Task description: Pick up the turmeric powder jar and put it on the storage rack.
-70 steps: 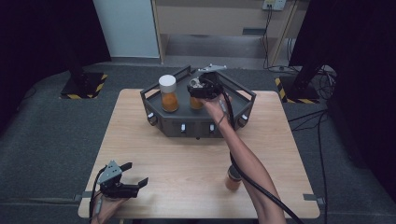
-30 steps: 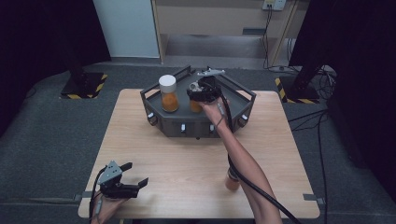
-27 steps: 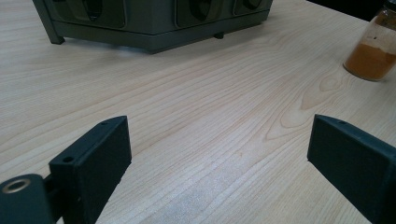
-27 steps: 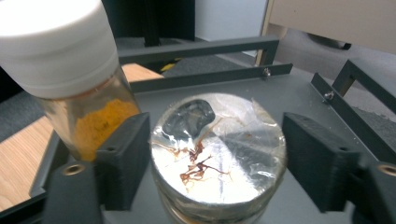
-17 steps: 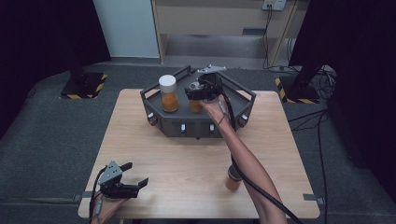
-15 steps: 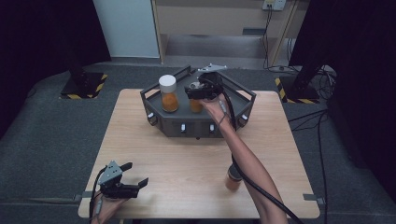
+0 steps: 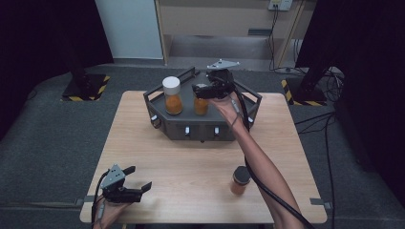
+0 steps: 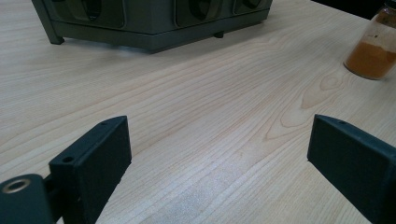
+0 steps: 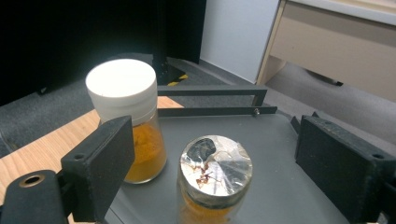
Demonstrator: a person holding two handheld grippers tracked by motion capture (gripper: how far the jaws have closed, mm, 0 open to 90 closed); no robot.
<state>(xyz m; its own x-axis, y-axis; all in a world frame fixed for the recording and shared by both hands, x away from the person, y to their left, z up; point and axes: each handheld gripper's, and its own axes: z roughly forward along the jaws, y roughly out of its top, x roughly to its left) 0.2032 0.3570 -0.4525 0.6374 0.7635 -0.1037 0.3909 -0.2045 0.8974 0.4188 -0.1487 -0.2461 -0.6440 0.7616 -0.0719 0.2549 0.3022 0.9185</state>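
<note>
On a wooden table [image 7: 191, 157], a grey tray [image 7: 248, 102] at the far edge carries two jars of orange powder: a white-capped jar [image 7: 172, 95] and, just beside it, a foil-topped jar [image 9: 215, 184]. The right gripper [image 7: 210, 90] hovers above the foil-topped jar with its jaws spread wide and nothing between them, the jar standing upright on the tray floor between and below the pads. To take or leave it cleanly, the jaws should stay level, straddle the glass below the foil and keep clear of the white-capped jar and the tray rail. The left gripper [image 7: 126, 187] rests near the table's front left corner, jaws likewise wide apart and empty. A dark-lidded jar [image 7: 240, 180] stands alone toward the front right.
</note>
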